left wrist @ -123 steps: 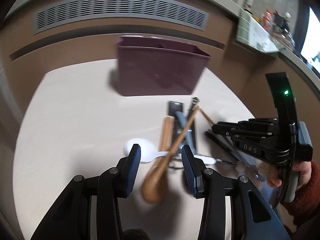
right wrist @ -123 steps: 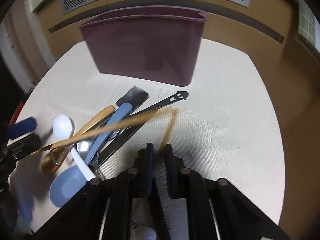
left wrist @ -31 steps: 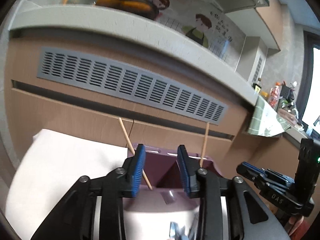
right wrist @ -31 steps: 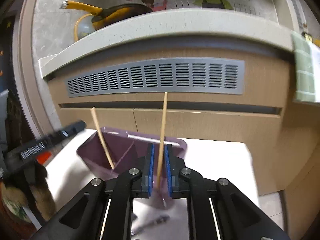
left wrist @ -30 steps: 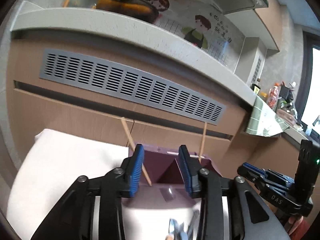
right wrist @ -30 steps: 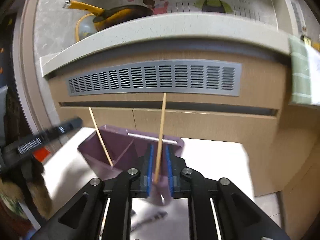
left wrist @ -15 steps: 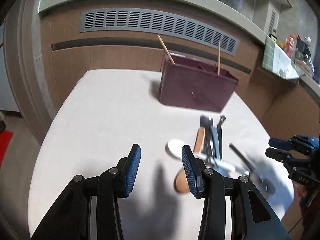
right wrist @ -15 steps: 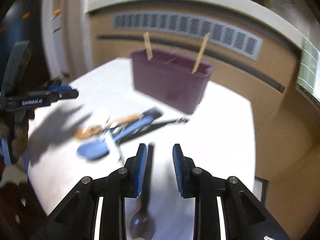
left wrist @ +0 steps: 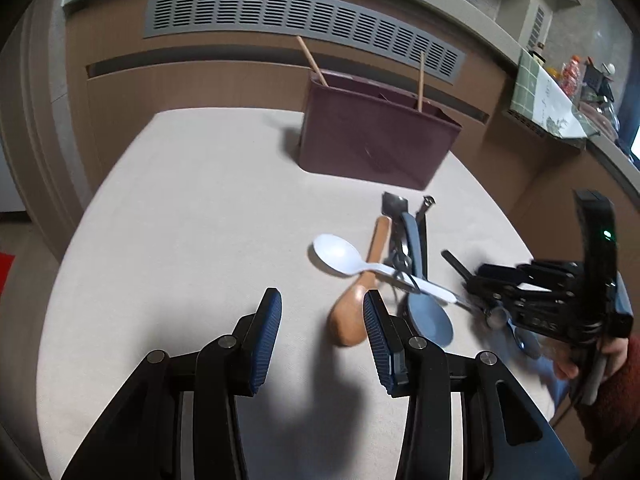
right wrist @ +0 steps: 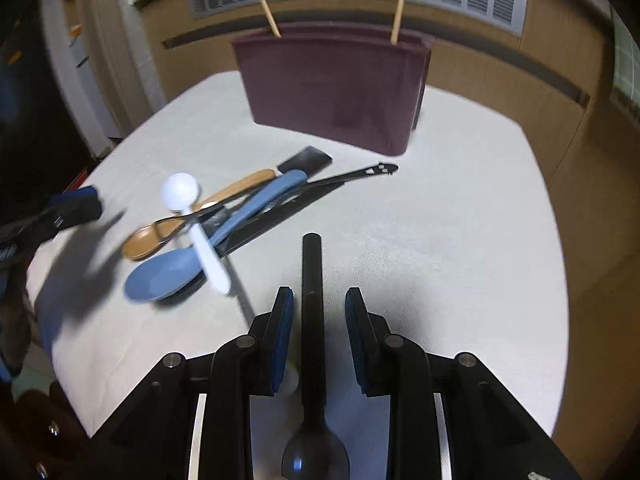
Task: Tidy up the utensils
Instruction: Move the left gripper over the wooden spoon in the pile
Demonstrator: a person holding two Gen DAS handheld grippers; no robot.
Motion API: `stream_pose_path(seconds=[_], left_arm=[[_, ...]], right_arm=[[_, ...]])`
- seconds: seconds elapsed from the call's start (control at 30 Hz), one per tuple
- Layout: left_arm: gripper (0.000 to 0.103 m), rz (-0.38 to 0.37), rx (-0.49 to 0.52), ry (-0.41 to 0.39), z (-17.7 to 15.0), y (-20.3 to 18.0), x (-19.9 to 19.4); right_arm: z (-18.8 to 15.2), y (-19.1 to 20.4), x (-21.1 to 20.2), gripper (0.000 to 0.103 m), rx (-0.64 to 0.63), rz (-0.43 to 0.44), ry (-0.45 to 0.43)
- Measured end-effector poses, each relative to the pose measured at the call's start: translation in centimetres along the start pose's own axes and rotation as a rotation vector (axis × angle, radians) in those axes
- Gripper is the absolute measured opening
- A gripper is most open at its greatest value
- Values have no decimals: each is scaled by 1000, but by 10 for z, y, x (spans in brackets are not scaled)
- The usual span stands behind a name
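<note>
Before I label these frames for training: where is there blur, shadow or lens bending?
Left wrist view: the right gripper is motion-smeared, the vent grille bows from fisheye, and a dark shadow lies on the table near the fingers. Right wrist view: the white spoon and left edge are blurred; the black spoon is sharp.

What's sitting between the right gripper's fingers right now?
In the right wrist view, the black spoon lies on the table between the right gripper's open fingers, handle pointing away; neither pad touches it.
</note>
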State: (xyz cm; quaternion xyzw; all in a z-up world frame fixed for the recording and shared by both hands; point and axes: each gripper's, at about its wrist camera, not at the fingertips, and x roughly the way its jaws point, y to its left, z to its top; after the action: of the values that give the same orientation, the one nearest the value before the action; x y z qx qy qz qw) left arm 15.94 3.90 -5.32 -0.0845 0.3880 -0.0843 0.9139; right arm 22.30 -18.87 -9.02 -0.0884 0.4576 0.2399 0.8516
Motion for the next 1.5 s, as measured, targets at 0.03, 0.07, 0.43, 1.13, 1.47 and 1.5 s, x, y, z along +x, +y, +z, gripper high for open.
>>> stream_pose_path(seconds=[0.03, 0.07, 0.43, 1.13, 1.47, 1.5], left_arm=[[44, -2, 6, 4, -1, -2, 1], [44, -5, 11, 7, -2, -3, 2], [44, -29, 58, 33, -7, -22, 9], [44, 11, 83, 80, -7, -28, 36], [44, 72, 155, 113, -5, -36, 58], [43, 94, 167, 117, -5, -39, 59]], right_arm=[[1, 2, 4, 25, -9, -7, 9], [1, 6, 4, 25, -27, -23, -5], [-4, 4, -4, 10, -32, 7, -19], [-33, -27, -38, 10, 127, 25, -120], [-34, -25, -35, 10, 139, 43, -112], [-33, -25, -35, 10, 142, 43, -113]])
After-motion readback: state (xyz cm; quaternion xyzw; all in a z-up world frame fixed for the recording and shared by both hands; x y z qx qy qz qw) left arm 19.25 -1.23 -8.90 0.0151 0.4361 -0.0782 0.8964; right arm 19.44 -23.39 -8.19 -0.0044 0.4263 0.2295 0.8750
